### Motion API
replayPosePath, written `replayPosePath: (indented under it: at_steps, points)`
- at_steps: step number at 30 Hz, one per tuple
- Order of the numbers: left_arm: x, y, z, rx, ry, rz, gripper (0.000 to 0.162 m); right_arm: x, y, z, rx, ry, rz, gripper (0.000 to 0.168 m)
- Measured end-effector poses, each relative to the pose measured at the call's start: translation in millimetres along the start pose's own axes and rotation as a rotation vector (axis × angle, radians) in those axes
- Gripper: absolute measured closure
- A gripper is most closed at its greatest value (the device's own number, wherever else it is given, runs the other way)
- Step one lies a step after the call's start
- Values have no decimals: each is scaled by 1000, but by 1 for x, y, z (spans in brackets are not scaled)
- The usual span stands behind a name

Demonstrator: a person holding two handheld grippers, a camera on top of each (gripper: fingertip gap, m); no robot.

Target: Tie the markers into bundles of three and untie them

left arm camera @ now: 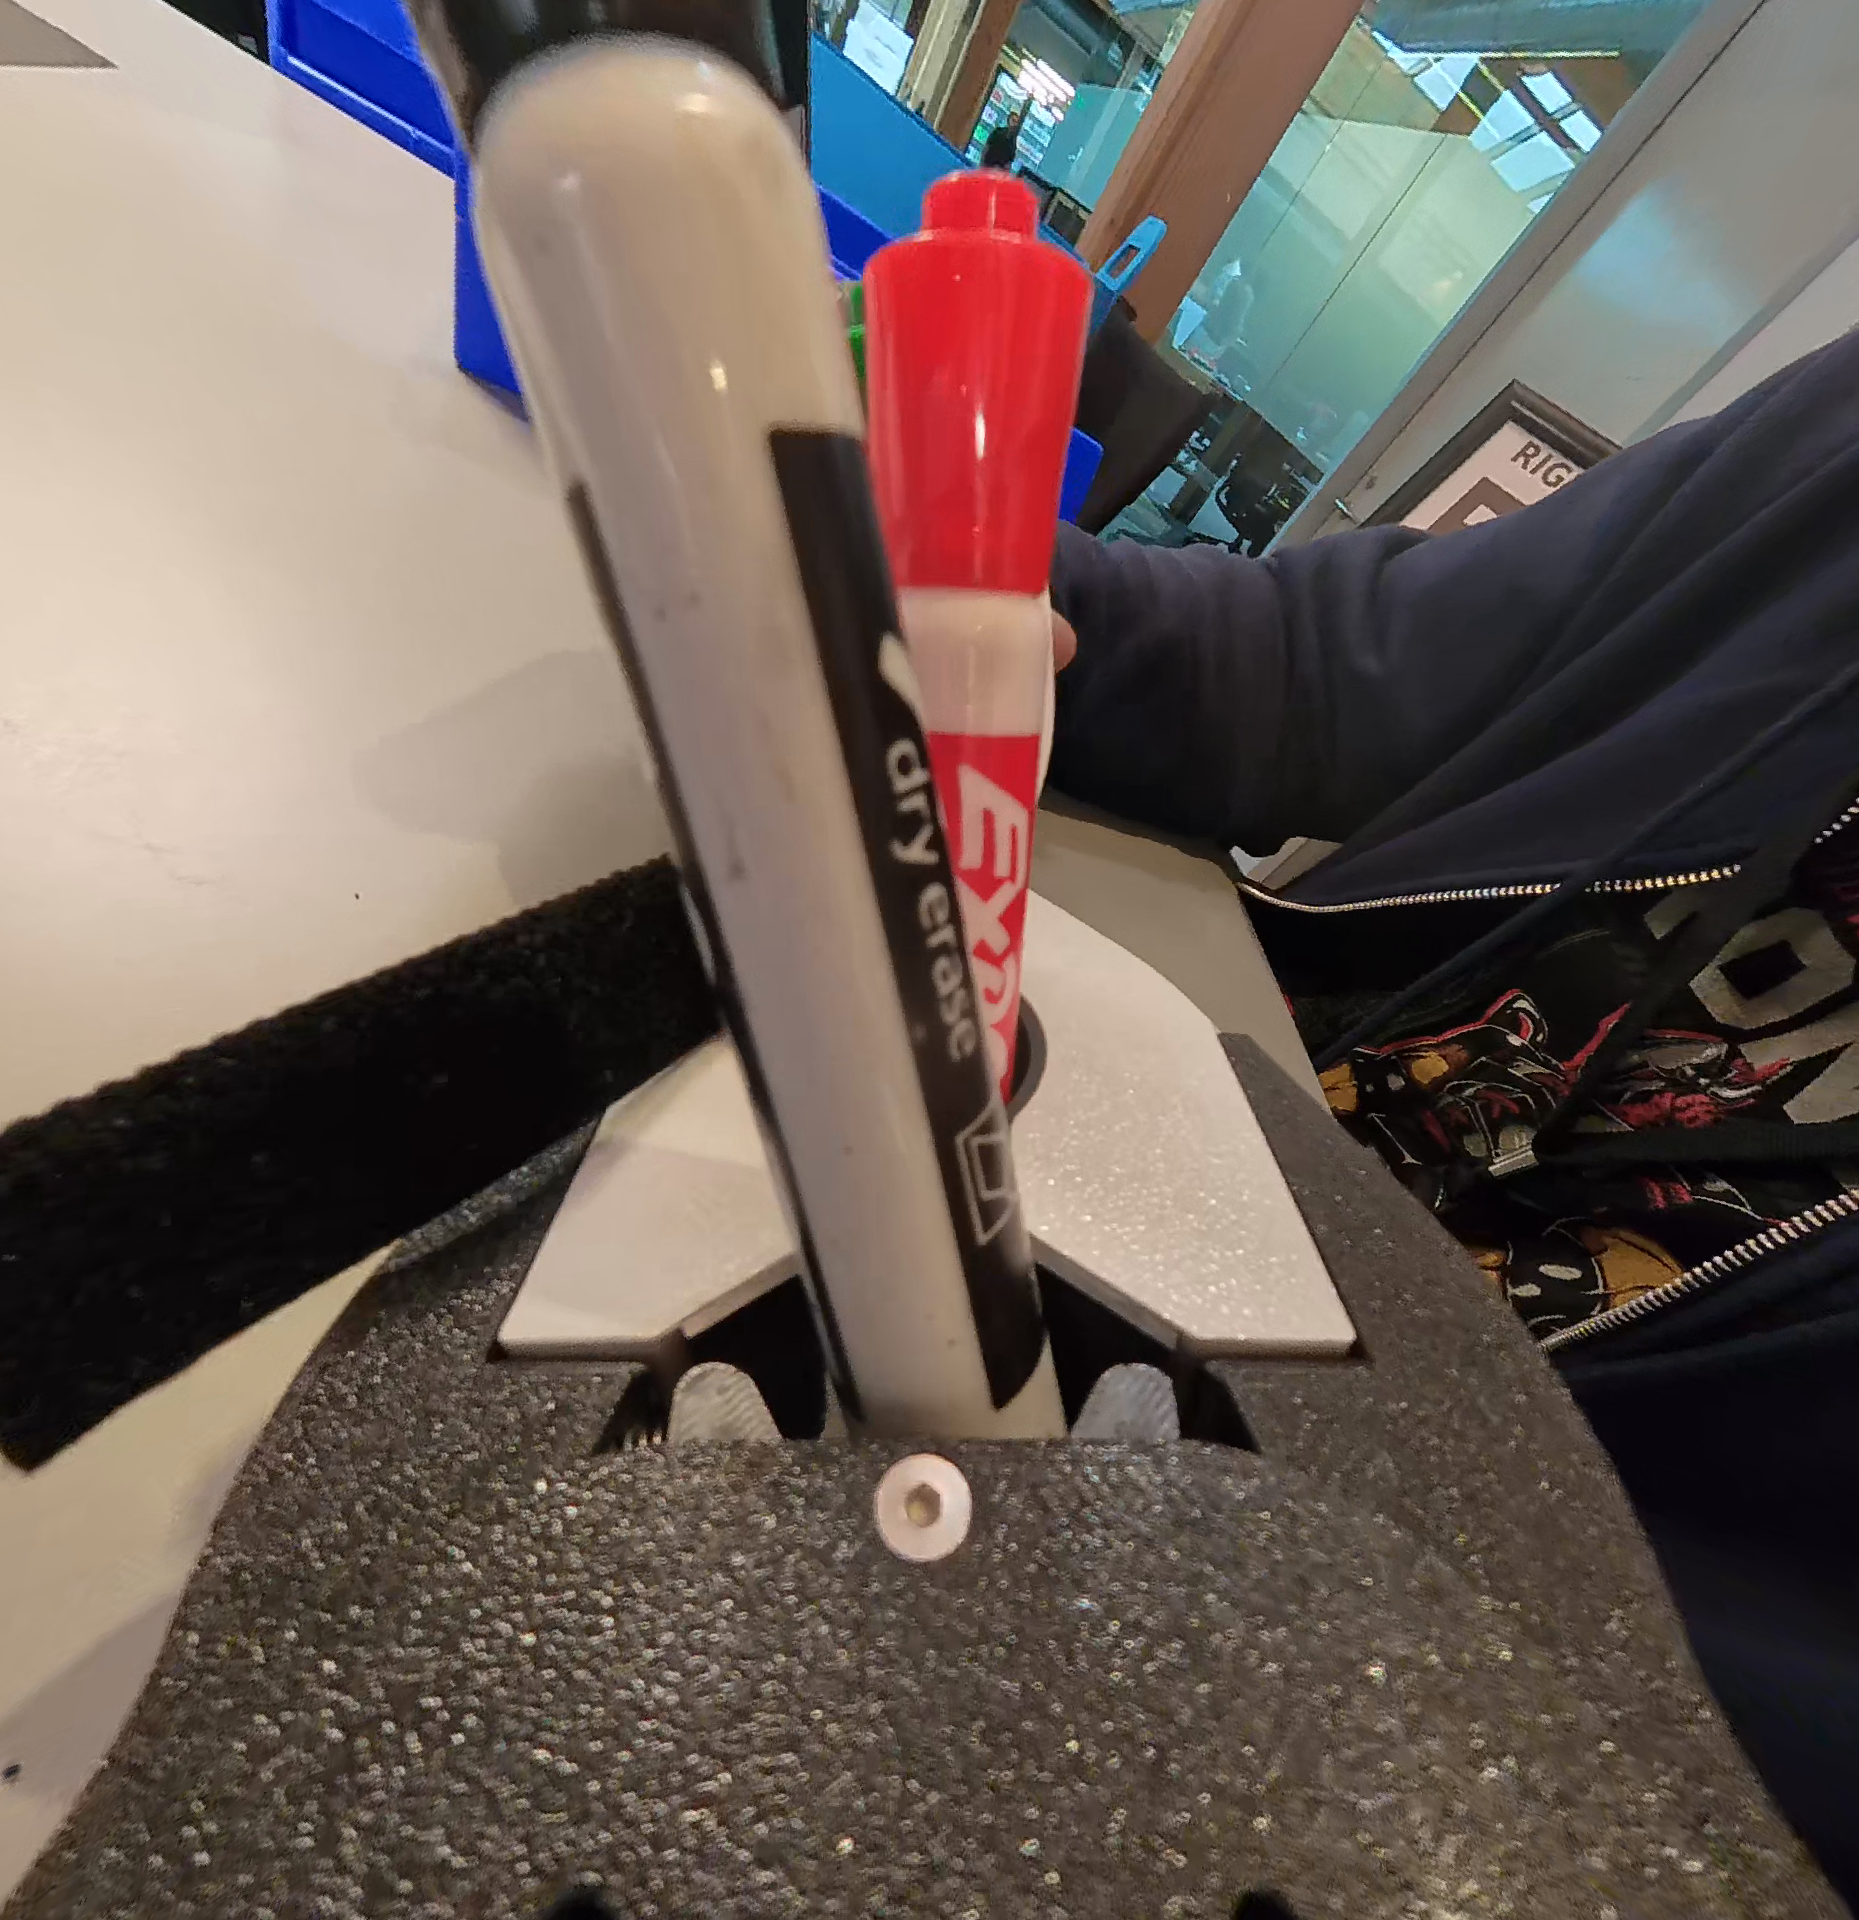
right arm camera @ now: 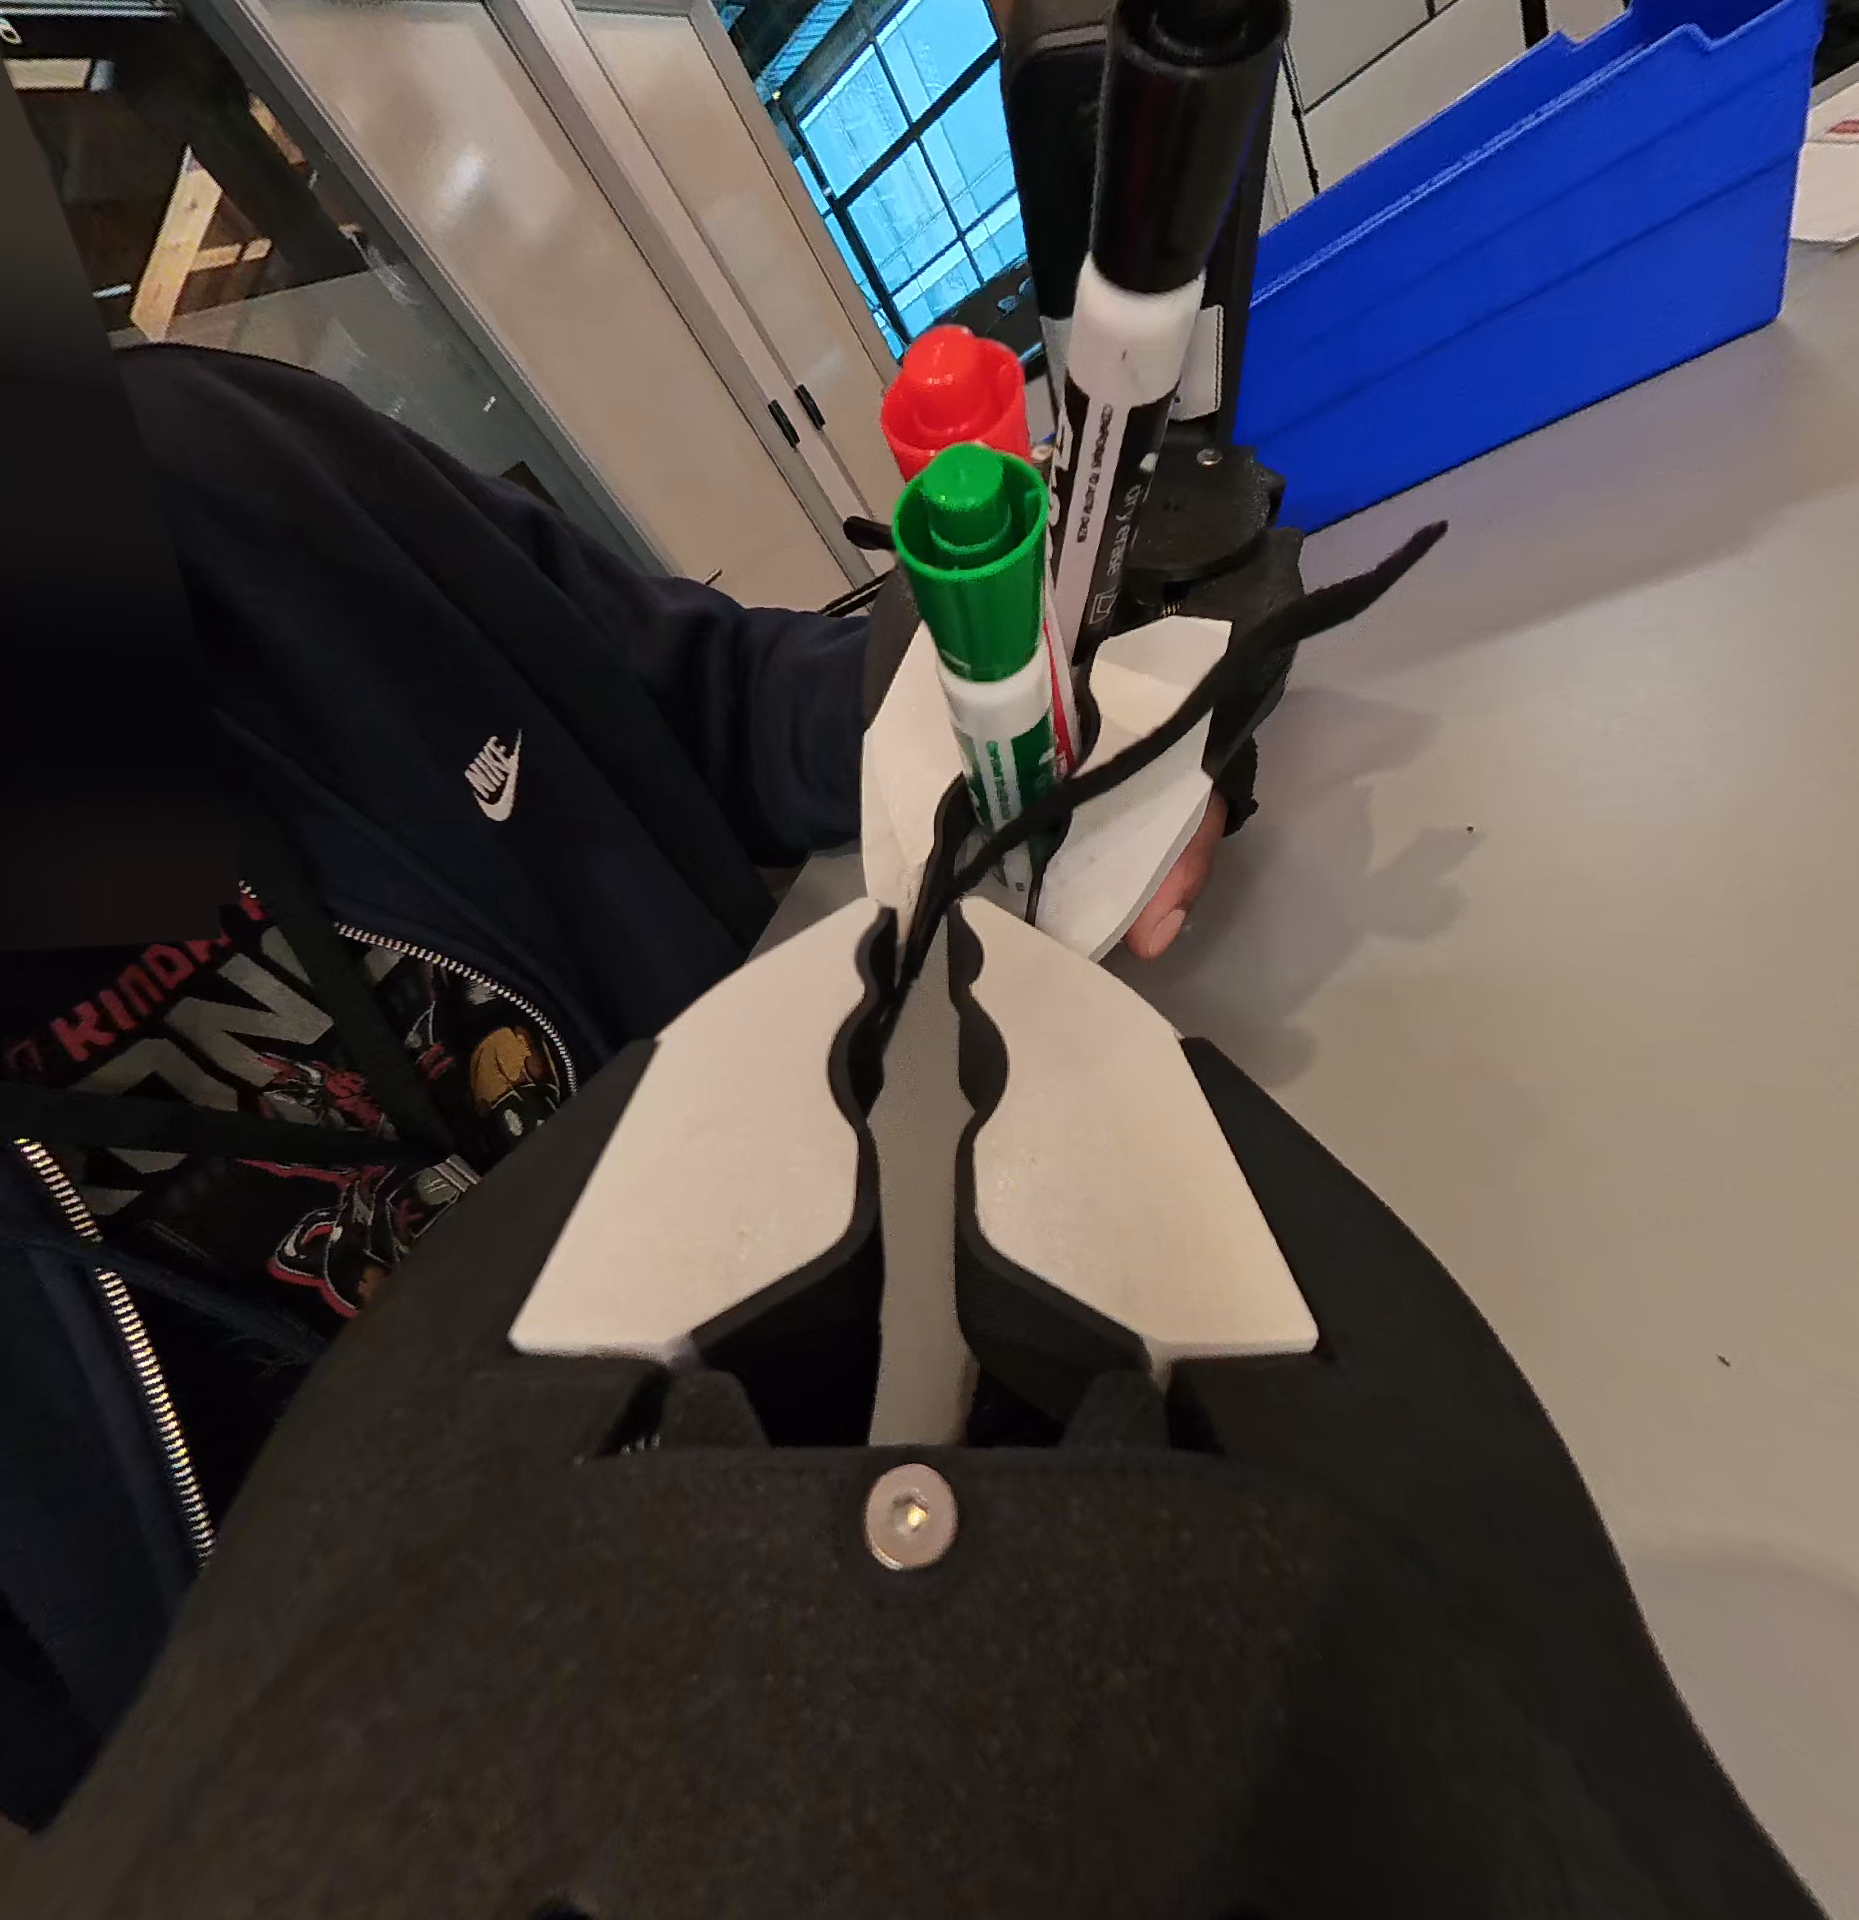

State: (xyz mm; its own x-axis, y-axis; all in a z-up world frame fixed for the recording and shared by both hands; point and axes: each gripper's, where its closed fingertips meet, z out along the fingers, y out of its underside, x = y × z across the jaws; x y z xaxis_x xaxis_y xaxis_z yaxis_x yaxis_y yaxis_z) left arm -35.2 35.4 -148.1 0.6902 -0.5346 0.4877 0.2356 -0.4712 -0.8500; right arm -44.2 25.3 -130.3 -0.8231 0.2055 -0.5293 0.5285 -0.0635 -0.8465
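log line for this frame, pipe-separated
left gripper: shut on three markers, black, red, green, upright | right gripper: shut on black strap end | strap looped round markers, loose

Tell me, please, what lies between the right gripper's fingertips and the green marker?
In the right wrist view, only the black strap spans that stretch: the right gripper pinches one end, and it runs up to the green marker.

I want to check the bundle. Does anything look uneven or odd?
Yes. The black marker stands much higher than the green marker and red marker in the left gripper, and the strap hangs loose.
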Motion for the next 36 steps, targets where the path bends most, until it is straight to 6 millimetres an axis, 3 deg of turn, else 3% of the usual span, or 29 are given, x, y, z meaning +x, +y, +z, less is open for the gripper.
replayPosePath:
  at_steps: [1,12,19,26,36]
  points:
    - [0,0,0,2,1,1,140,-1,0,0,2,-2,-3,156]
    - [-2,5,3,-35,-20,-2,142,-2,-1,2,1,10,-58,153]
    - [1,9,5,-64,-10,10,142,-10,7,9,-51,23,-199,152]
    - [6,9,6,-68,9,32,142,-15,8,5,-59,-8,-195,150]
    - [17,5,3,-31,98,24,139,-21,16,3,-108,-52,-192,165]
